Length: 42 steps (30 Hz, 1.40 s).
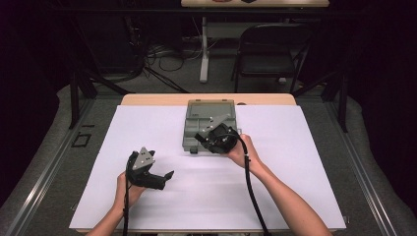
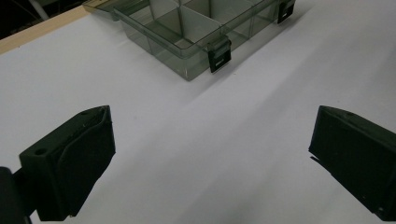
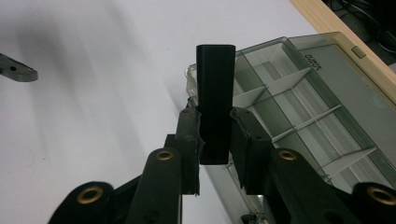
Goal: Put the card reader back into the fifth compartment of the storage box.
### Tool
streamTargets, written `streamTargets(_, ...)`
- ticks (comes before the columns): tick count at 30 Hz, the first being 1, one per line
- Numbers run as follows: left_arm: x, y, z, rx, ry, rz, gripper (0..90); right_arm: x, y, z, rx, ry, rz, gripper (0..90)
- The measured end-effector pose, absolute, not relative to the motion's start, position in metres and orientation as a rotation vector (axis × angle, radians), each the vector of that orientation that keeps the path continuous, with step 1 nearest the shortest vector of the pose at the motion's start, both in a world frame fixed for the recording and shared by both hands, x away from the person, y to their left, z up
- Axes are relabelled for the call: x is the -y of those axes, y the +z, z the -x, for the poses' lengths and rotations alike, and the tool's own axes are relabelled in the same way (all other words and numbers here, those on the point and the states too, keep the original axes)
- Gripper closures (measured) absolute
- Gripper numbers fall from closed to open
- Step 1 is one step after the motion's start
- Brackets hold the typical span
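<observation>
One clear compartment box (image 1: pixel 210 125), lid open, at the far middle of the white table sheet (image 1: pixel 295 162). Two grippers — right gripper (image 3: pixel 214 135) over the box's near edge, clamped on one black rectangular block (image 3: pixel 215 98); left gripper (image 1: pixel 166 178) near-left of the box, jaws spread, empty.

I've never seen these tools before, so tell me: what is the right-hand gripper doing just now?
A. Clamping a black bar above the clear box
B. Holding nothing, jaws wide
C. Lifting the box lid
A: the right gripper is closed on a black bar over the compartment box.
</observation>
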<state>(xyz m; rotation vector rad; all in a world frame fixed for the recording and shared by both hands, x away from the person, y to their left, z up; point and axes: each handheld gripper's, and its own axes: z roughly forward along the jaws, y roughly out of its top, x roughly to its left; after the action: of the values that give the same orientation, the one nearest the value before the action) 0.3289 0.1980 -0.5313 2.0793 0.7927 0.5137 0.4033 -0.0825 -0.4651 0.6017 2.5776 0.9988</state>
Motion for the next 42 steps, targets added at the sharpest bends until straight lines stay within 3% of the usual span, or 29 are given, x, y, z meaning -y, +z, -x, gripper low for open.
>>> streamTargets(42, -0.196, -0.531, -0.329, -0.787, 0.512, -2.087, 0.1, 0.059, -0.468, -0.427, -2.619, 0.96, -0.698, 73.3)
